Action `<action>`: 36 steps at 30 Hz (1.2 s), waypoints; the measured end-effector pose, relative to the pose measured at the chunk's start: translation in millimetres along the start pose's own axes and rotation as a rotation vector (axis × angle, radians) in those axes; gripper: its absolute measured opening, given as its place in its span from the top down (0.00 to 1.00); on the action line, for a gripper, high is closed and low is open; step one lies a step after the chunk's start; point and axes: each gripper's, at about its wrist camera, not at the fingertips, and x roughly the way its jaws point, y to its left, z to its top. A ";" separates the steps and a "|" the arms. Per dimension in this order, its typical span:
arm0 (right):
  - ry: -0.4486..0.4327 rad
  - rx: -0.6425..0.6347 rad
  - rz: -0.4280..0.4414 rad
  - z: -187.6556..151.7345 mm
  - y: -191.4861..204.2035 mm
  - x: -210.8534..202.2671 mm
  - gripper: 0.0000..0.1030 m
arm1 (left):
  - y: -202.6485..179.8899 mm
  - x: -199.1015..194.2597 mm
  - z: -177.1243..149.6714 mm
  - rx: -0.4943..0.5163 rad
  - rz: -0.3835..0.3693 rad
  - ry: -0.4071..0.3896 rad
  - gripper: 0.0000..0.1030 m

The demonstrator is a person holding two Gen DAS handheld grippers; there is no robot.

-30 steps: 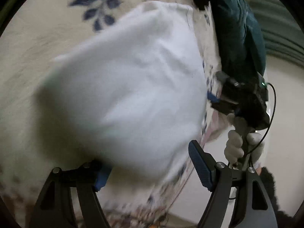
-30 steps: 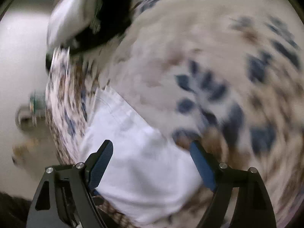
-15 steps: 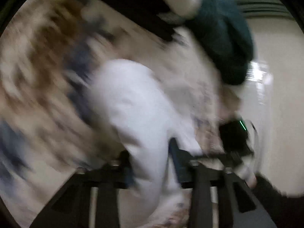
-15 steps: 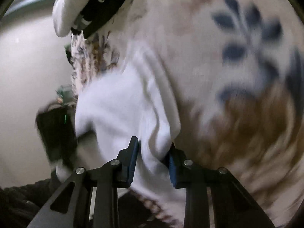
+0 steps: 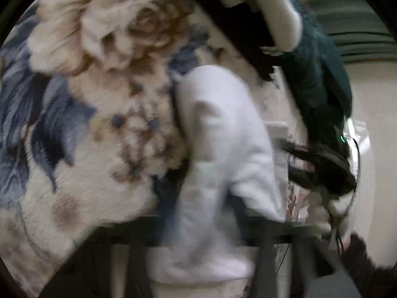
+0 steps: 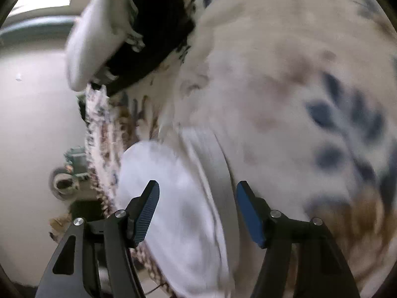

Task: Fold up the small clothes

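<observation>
The left hand-held gripper [image 5: 203, 213] is heavily blurred in its own view. Its jaws have just been closing, and the white garment [image 5: 223, 149] runs down between the two dark fingers, which stand narrow against the cloth on either side. The grip reads as closed on the garment. The cloth rises ahead of this gripper as a bunched, rounded fold and hangs down below the fingers toward the bottom of the frame.

The right hand-held gripper [image 6: 197, 208] is sharp in its view. Its jaws have just been opening and stand at a moderate gap. The blue pads [image 6: 146, 211] are clear of the cloth on both sides. The white garment [image 6: 173, 198] lies directly ahead of and beneath this gap, with a ribbed band along the right side of the fold. No pad presses on it.

The garment rests on a floral blanket [image 6: 285, 87] patterned cream, brown and blue, which fills the area ahead and to the right of the right gripper, and ahead and to the left of the left gripper [image 5: 99, 124]. The blanket's edge drops away to the left of the right gripper.

Further ahead of both grippers lies a pile of dark and white clothes [image 6: 129, 24]. A dark teal cloth [image 5: 322, 87] sits ahead and to the right of the left gripper. Pale floor [image 6: 32, 111] shows to the left of the right gripper.
</observation>
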 end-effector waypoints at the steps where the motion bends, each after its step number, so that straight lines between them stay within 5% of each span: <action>1: 0.001 -0.016 0.001 6.3 7.2 4.8 0.75 | -4.8 -1.6 1.8 0.019 0.015 -0.011 0.87; 2: -0.008 -0.043 -0.023 10.5 13.5 6.5 0.96 | -7.8 -4.3 4.1 0.030 0.009 -0.025 0.87; 5: -0.162 -0.055 -0.090 11.7 25.4 -19.9 0.96 | -6.9 -0.9 13.8 0.023 -0.007 -0.004 0.83; 7: -0.186 -0.013 -0.091 6.8 20.0 -28.5 0.95 | 1.0 -2.2 15.9 0.004 -0.012 0.023 0.74; 8: -0.169 0.010 -0.106 6.4 16.3 -25.3 0.85 | 5.1 -6.0 14.6 -0.008 -0.009 0.030 0.61; 9: -0.125 0.053 -0.154 1.5 7.2 -23.4 0.64 | 10.0 -9.2 12.0 -0.028 -0.019 0.038 0.51; 14: -0.046 0.198 0.048 -47.8 -26.3 -31.5 0.33 | 28.3 -11.5 -18.2 -0.114 -0.055 0.072 0.48; 19: 0.135 0.236 0.135 -109.9 -37.7 5.4 0.33 | 29.6 -12.7 -41.0 -0.140 -0.033 0.038 0.50; 20: 0.136 0.253 0.171 -117.5 -38.3 8.9 0.36 | 26.4 -14.6 -42.8 -0.131 -0.029 0.024 0.62; 21: 0.121 0.255 0.199 -123.9 -36.8 10.1 0.61 | 24.3 -18.5 -45.8 -0.119 -0.032 0.016 0.78; 23: 0.062 0.247 0.194 -131.8 -30.2 4.8 0.95 | 20.1 -26.6 -50.2 -0.109 -0.023 -0.001 0.83; 28: -0.030 0.234 0.013 -133.8 -30.4 -18.0 0.97 | 31.0 -15.3 -51.9 -0.116 0.010 0.086 0.78; 30: 0.024 0.208 -0.046 -129.9 -30.5 -6.8 0.97 | 32.8 -20.0 -44.6 -0.131 0.000 0.096 0.48; 32: 0.058 0.239 -0.034 -123.7 -39.2 -9.9 0.96 | 30.1 -28.4 -32.7 -0.116 -0.022 0.066 0.35; 34: 0.030 0.250 -0.011 -110.9 -46.6 -27.9 0.84 | 30.2 -28.7 -20.5 -0.103 -0.058 0.039 0.35; 35: -0.006 0.240 -0.005 -104.5 -45.4 -33.9 0.56 | 30.4 -24.8 -15.6 -0.098 -0.061 0.037 0.35; 36: -0.051 0.230 0.019 -96.9 -43.9 -40.2 0.40 | 31.1 -20.0 -11.8 -0.094 -0.072 0.038 0.35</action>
